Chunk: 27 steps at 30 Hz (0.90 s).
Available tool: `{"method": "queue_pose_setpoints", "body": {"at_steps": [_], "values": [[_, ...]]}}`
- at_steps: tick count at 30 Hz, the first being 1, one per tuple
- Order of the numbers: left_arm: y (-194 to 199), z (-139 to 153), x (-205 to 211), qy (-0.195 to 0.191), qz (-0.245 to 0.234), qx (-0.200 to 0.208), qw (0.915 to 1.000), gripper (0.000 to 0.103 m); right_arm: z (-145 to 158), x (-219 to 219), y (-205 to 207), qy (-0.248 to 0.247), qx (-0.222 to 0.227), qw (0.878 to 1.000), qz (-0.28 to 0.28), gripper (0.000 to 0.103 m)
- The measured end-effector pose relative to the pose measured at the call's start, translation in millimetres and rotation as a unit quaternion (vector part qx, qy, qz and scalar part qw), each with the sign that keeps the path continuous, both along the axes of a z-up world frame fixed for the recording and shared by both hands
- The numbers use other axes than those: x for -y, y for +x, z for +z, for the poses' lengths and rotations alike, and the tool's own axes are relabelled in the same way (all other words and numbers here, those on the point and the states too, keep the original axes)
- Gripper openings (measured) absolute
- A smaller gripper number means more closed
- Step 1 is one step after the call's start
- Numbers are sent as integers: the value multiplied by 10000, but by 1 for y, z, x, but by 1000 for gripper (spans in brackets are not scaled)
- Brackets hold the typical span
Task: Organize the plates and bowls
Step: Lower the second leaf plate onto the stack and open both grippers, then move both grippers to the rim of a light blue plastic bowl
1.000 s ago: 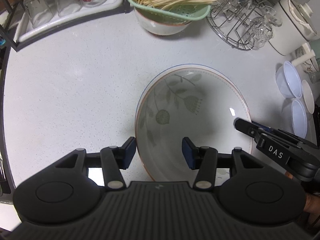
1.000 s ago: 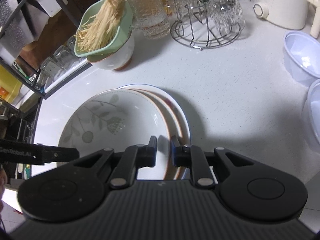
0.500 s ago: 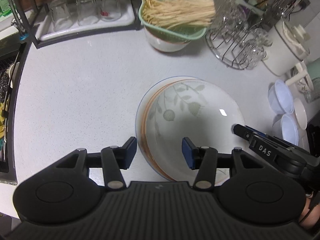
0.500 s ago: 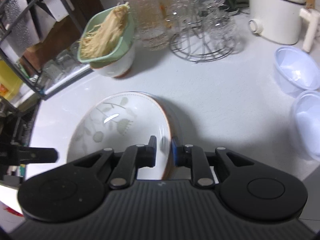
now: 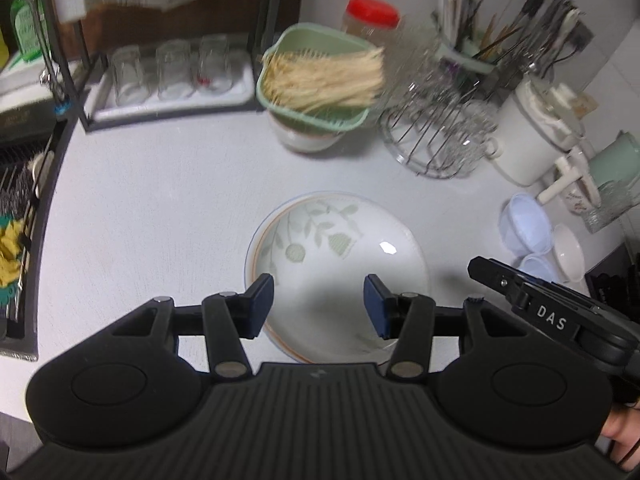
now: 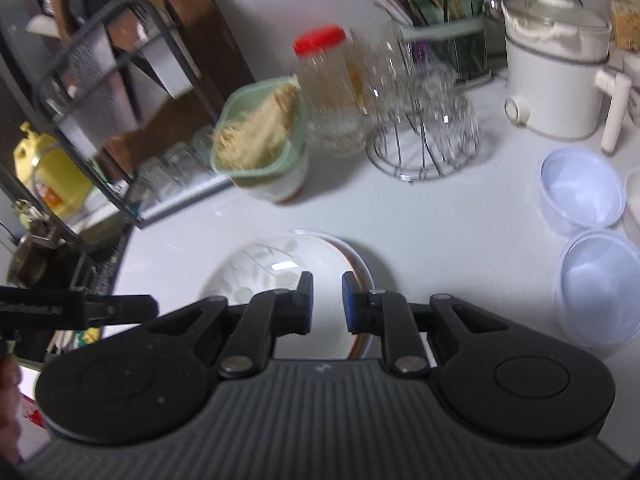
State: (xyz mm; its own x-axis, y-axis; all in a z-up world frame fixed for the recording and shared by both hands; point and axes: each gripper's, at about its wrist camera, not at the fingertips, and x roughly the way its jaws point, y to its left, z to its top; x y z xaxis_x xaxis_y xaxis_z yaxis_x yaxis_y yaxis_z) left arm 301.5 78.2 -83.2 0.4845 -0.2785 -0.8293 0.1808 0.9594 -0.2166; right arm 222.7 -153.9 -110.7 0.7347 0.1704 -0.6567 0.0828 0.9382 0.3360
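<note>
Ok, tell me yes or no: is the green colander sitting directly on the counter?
No: the green colander rests atop a white bowl, which stands on the counter.

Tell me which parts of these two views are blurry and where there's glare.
Left wrist view: the green colander of noodles and the glass rack are smeared by motion; a glare spot sits on the leaf-pattern bowl. Right wrist view: the red-lidded jar is blurred; the edges bend, fisheye.

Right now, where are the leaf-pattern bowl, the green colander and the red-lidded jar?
leaf-pattern bowl (image 5: 340,264): left wrist view, inner floor.
green colander (image 5: 320,120): left wrist view, front wall.
red-lidded jar (image 6: 319,40): right wrist view, lid.
</note>
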Motion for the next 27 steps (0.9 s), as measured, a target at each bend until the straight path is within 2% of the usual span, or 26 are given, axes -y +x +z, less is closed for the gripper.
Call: {"method": "queue_pose_setpoints", "body": {"at_steps": [6, 11, 18, 22, 27], "values": [[-17, 23, -6, -55, -201, 332, 9992, 55, 27, -6, -28, -61, 280, 9996, -54, 19], [-27, 27, -14, -48, -455, 519, 9976, 55, 32, -17, -40, -103, 249, 9993, -268, 19], [-27, 40, -27, -147, -718, 778, 9943, 55, 42, -37, -47, -241, 517, 9971, -496, 19], [-28, 34, -25, -42, -888, 785, 9929, 55, 43, -41, -57, -299, 592, 9955, -678, 19], [-34, 24, -8, -28, -854, 802, 9931, 55, 41, -25, -62, -284, 514, 9950, -803, 19]]}}
